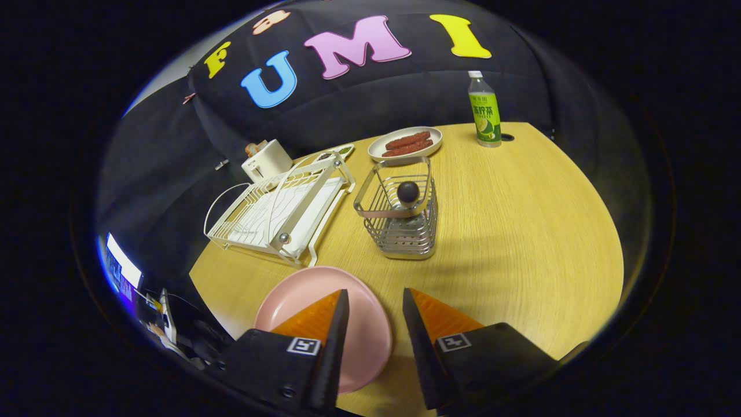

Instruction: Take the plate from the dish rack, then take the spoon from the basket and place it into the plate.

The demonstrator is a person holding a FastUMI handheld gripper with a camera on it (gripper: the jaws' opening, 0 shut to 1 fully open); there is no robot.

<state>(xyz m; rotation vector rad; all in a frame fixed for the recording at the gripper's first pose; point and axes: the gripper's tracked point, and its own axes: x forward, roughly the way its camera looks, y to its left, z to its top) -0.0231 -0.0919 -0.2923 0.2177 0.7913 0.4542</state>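
The plate (pixel 359 341) is laid flat on the table (pixel 521 231), just before the rack (pixel 278 214); the gripper (pixel 375 301) is held spread and empty above it (spoon (pixel 407 194) in the basket (pixel 399 214), probably next).

The plate (pixel 301 292) was plain pink, the dish rack (pixel 278 211) white, the basket (pixel 402 223) silvery wire, holding a dark-knobbed spoon (pixel 408 192). The table (pixel 521 231) showed pale wood grain; the bottle (pixel 484 113) was green.

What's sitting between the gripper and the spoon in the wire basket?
In the gripper view, only bare tabletop lies between the open gripper and the basket holding the spoon; the pink plate lies beside that stretch.
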